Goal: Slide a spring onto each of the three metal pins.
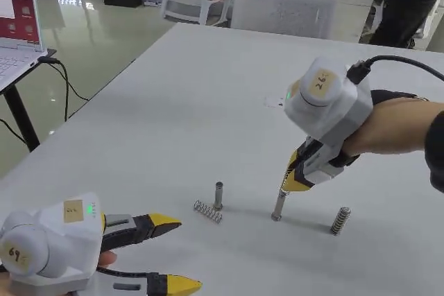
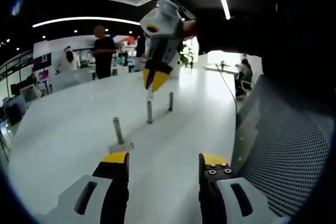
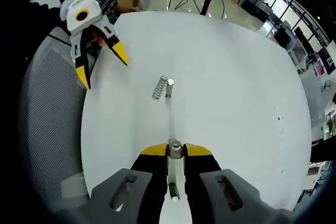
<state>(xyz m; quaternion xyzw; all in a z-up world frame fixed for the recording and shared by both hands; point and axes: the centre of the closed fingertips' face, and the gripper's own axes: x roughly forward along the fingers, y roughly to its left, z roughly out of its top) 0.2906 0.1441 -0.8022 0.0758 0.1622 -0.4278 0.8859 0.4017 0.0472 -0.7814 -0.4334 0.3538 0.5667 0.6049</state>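
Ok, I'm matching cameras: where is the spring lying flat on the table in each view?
Head view: the lying spring is low centre, at the left foot of a bare pin.
Left gripper view: lying spring lower left of centre, at that pin's base.
Right gripper view: lying spring near centre, left of the pin.
Shared landmark: that bare pin.

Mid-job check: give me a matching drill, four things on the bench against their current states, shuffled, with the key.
Things:
1. left gripper
2. right gripper
3. loose spring
4. rightmost pin

States:
A. already wears a fitted spring
B. open, holding nothing
C. lies flat on the table beside the leftmost pin
D. shut on the carried spring, above the middle pin

Pairs: 1-B, 2-D, 3-C, 4-A
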